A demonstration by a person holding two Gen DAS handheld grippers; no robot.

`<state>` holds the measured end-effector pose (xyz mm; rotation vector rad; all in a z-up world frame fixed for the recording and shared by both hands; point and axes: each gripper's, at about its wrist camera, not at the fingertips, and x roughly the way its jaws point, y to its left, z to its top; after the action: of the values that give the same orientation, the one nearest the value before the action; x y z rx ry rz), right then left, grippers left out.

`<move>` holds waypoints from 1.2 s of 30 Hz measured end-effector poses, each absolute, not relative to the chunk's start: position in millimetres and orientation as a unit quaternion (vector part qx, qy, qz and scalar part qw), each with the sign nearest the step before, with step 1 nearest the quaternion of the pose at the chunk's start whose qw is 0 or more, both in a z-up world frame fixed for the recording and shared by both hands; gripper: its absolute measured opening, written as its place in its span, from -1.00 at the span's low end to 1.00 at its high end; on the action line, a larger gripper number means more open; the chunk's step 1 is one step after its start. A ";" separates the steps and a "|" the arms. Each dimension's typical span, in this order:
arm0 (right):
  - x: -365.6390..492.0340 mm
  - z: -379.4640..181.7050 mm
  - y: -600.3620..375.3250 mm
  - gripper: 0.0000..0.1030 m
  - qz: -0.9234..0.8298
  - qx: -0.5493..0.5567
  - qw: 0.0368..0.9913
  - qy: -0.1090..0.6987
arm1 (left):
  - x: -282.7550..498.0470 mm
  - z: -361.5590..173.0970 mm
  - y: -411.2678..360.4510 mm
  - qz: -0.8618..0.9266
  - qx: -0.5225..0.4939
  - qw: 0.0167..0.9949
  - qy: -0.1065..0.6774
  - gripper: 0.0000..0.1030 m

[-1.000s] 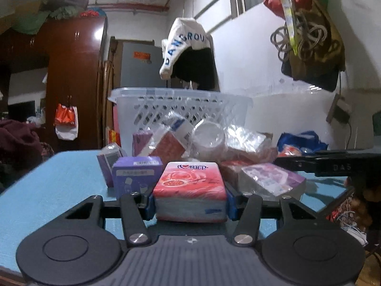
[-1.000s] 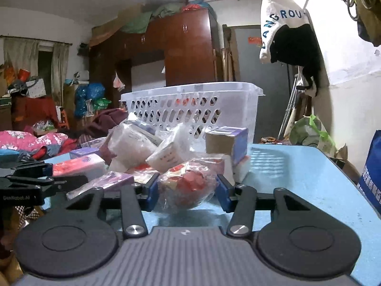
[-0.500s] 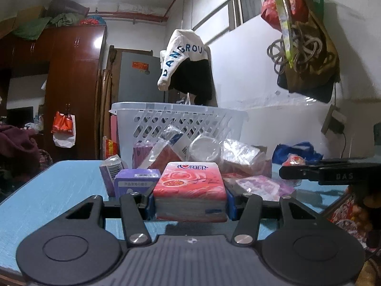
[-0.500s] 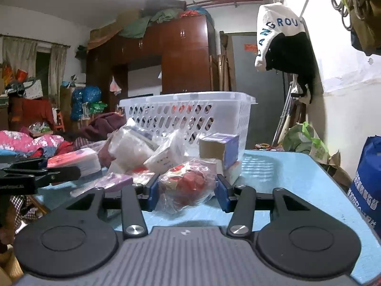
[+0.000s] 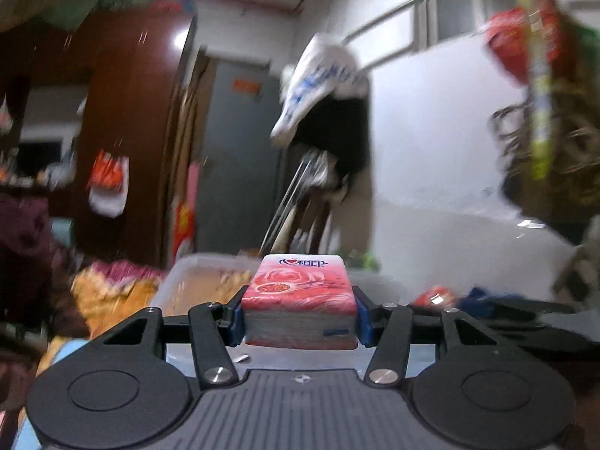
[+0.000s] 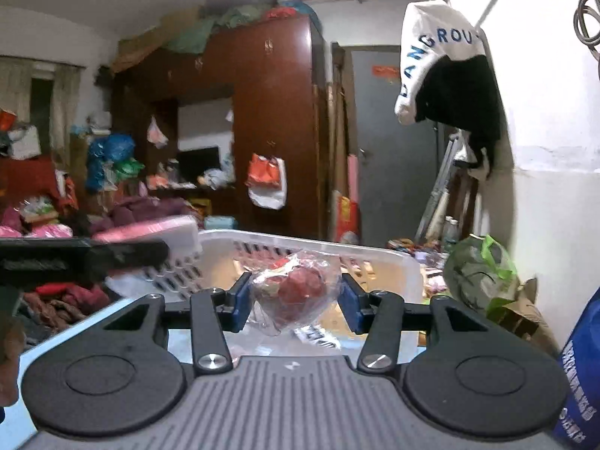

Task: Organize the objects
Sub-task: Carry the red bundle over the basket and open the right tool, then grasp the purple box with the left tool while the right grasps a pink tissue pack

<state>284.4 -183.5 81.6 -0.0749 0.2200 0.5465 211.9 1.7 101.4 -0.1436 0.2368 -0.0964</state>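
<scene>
Grasping tissue pack | left hand-held gripper || right hand-held gripper clenched on clear bag

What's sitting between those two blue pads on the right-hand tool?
A clear plastic bag of red items, pinched between the right gripper's jaws, above the white basket. The right wrist view shows it.
</scene>
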 end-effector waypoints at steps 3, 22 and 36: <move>291.1 79.6 -176.5 0.05 0.268 -0.044 0.956 0.114 | 232.8 93.0 7.0 -0.054 -0.087 0.986 0.130 0.27; 92.2 -59.2 -220.2 0.99 0.374 -0.020 0.924 0.078 | 67.8 -5.7 20.1 0.006 -0.069 0.995 0.069 0.88; 90.7 -65.1 -207.3 0.29 0.327 -0.050 0.942 0.053 | 82.9 -23.1 -14.6 0.025 -0.007 0.993 0.115 0.75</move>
<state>90.7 -207.3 -65.1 -0.1019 0.1086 0.6674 82.9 -14.6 -23.1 -0.0141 0.2310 0.0500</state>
